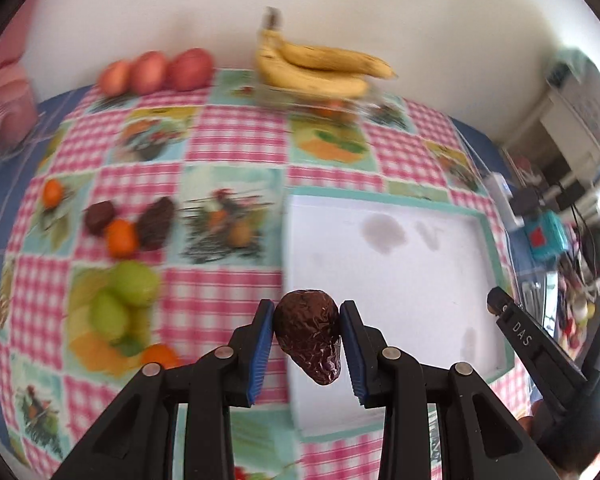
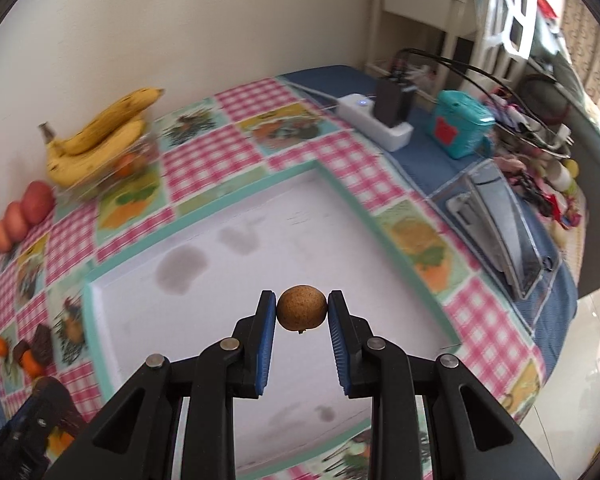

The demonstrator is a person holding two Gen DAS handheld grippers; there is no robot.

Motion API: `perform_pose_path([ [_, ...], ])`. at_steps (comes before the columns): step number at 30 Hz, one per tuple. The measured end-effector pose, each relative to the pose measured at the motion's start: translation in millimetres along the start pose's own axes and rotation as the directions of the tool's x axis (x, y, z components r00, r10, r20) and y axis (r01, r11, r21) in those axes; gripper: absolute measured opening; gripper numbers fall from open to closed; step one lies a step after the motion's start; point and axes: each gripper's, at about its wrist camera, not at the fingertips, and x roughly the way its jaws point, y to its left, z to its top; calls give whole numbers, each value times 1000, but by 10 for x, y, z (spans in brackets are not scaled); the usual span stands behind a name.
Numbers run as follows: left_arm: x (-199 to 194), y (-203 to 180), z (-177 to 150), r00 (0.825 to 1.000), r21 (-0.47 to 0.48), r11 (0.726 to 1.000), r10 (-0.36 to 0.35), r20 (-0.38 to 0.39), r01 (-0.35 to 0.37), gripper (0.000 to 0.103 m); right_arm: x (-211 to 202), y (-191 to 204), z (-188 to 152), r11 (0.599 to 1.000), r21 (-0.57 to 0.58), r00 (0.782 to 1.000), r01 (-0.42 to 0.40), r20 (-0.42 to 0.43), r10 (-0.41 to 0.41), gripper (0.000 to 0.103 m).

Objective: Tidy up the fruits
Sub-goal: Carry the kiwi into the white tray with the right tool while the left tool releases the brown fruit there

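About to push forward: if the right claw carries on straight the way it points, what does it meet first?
Most likely the white tray floor under the right claw, which grips a small brown fruit; nothing else lies ahead, though depth is unclear.

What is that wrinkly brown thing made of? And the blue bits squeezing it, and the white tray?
The wrinkly brown thing looks like a dried fruit, maybe a date: its dark skin is glossy and creased. The blue pads look like rubber or soft plastic, matte with fine ridges. The white tray looks like smooth plastic or coated board with a teal rim; grey smudges show on it. I cannot be sure which.
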Motion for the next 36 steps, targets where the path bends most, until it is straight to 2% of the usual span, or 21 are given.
perform_pose_path([
  [8,357,-383,-48,1000,115,993,-4,-14,5,36,137,-248,43,998,45,999,41,-22,-40,28],
  [15,558,-462,-139,999,152,988,13,-35,-8,36,395,-283,-47,997,60,994,58,-92,-52,28],
  [20,621,-404,-145,999,140,990,33,-42,-27,36,514,-271,-108,996,52,987,68,-147,-60,28],
  [36,720,-349,-162,996,128,991,57,-69,-48,36,538,-309,-94,994,61,983,88,-165,-77,28],
])
